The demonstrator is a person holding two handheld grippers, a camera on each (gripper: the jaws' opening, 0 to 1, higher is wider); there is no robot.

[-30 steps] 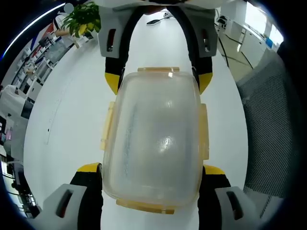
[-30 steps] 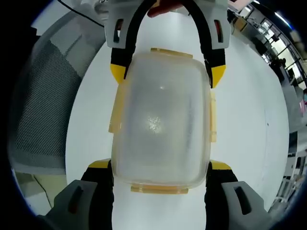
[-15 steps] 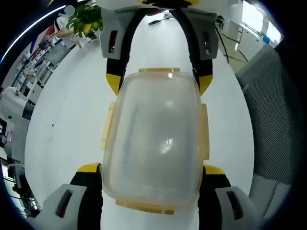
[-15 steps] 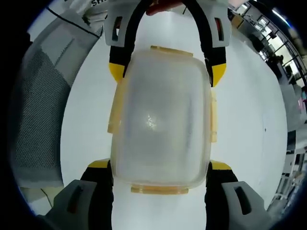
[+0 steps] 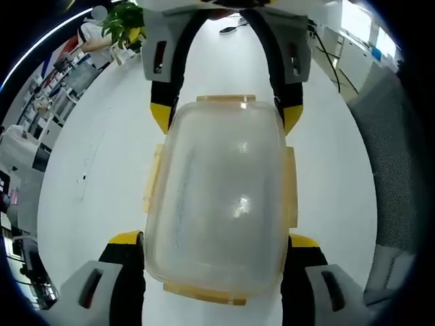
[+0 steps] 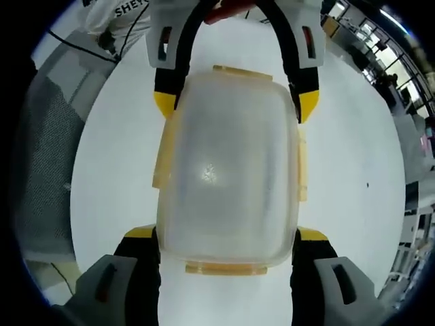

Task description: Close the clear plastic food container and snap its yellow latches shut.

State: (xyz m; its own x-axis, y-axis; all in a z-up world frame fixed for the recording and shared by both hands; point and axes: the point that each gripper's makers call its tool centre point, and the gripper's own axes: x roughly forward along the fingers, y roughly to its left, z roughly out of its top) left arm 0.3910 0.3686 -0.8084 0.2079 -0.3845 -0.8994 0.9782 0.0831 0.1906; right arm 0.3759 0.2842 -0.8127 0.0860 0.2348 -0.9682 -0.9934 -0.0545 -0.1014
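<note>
Container: clear plastic food container (image 5: pixel 217 200) sits between the jaws of both claws, over a white table (image 5: pixel 102 170). Whether it rests on the table or is lifted, cannot tell.
Left claw: left gripper (image 5: pixel 216 255) has jaws spread wide, yellow tips at the near corners of the box, touching or just beside its walls; looks like a side grip, though real clamping can't be confirmed.
Right claw: right gripper (image 6: pixel 225 251) same stance on the opposite end. In the left gripper view it comes in from the top, tips at the far corners.
Lid: appears seated flat on the tub, rim line even all round, so closing looks done (judgement).
Latches: 4 yellow latches. Side latch (image 5: pixel 291 187) and its opposite stand out from the wall; end latch (image 6: pixel 225 268) and far end latch (image 6: pixel 243 73) also jut out. Read as not yet snapped.
Progress: lid on, 0 of 4 latches judged shut. Left to do: press each flap down till it clicks.
Edges: table edge curves away right of the left claw, with a mesh chair back (image 5: pixel 401 156) beyond it. Same chair lies left of the right claw.
Room: bare table on both sides of the box. A potted plant (image 5: pixel 126 27) and cables are well apart, far ahead of the left claw.
Risk: box is close to both claws' own bases, so little slack for re-gripping w/o letting go at 1 end.
</note>
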